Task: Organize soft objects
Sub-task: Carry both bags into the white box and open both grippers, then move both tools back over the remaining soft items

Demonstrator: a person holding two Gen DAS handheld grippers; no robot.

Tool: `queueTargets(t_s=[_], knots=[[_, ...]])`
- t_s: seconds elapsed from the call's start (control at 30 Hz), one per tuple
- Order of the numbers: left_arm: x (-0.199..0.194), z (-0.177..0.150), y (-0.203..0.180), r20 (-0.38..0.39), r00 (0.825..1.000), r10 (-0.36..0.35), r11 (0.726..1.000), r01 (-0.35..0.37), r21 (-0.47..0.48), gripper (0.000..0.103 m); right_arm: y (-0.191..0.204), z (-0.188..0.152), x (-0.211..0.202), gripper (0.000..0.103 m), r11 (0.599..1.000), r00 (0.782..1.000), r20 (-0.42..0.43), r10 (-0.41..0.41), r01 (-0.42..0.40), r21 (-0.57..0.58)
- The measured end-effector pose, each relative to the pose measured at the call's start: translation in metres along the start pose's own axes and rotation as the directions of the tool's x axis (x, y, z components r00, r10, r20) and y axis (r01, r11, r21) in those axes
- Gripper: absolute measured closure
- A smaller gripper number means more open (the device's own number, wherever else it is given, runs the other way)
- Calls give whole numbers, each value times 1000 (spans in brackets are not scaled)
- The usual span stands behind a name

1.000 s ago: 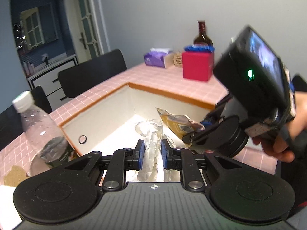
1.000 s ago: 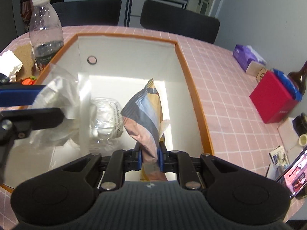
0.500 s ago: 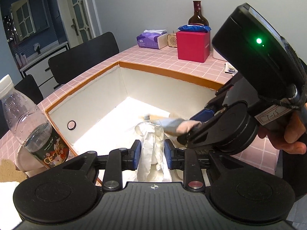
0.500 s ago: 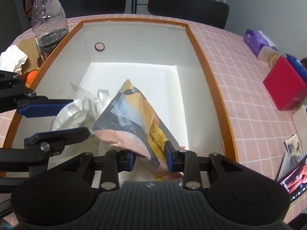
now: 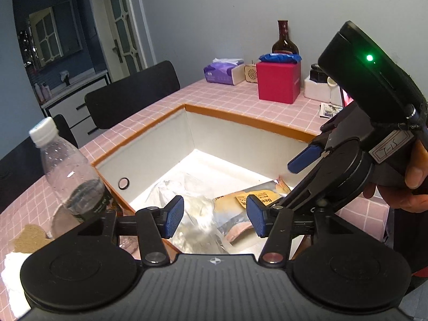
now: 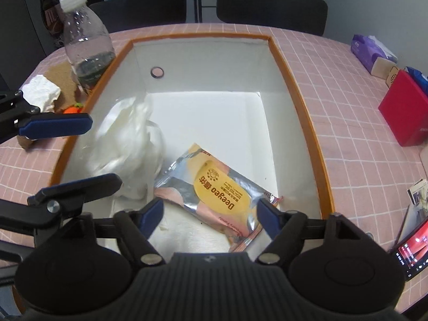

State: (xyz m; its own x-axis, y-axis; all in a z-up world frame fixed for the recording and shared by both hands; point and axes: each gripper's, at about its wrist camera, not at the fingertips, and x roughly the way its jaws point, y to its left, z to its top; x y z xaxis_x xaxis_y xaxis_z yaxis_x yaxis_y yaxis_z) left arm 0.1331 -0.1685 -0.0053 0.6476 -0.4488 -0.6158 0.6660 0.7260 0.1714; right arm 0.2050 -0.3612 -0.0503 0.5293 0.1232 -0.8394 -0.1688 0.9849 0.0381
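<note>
A clear crumpled plastic bag (image 6: 128, 144) and a silver and yellow snack packet (image 6: 216, 192) lie on the floor of the white box with the orange rim (image 6: 302, 112). My left gripper (image 5: 214, 216) is open and empty above the plastic bag (image 5: 195, 214); the packet (image 5: 248, 203) lies beside it. My right gripper (image 6: 211, 219) is open and empty just above the packet's near end. The left gripper's fingers (image 6: 56, 128) show at the left of the right wrist view. The right gripper (image 5: 294, 184) shows at the right of the left wrist view.
A plastic water bottle (image 6: 85, 45) stands left of the box, with a crumpled tissue (image 6: 40, 93) and a small orange item (image 6: 72, 109). A red box (image 6: 404, 109) and a purple tissue pack (image 6: 371, 50) sit on the pink tiled table (image 6: 347, 147). Black chairs (image 6: 270, 8) stand beyond.
Both grippers opened. The plastic bag and the snack packet dropped from the jaws onto the box floor. Both grippers rose a little.
</note>
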Motion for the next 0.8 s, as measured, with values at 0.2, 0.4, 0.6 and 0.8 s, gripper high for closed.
queueTargets(t_s=[0.2,0.4,0.6,0.8], knots=[[-31,-4,9,75,997,34,999,-31,-43,39,14,-3,-29,18,1000,997,83,2,-1,-12],[-68,-22,23,185,978,100,990,-80,-116,39,47,-16,-65,14,997,972,229,-56,68,-47],[-91,-50,37,247,944,219,966,-173,-193,39,92,-32,-82,11,990,914,400,-60,105,-94],[-102,-85,59,269,900,343,910,-247,-332,39,133,-41,-70,11,989,866,499,-32,100,-110]])
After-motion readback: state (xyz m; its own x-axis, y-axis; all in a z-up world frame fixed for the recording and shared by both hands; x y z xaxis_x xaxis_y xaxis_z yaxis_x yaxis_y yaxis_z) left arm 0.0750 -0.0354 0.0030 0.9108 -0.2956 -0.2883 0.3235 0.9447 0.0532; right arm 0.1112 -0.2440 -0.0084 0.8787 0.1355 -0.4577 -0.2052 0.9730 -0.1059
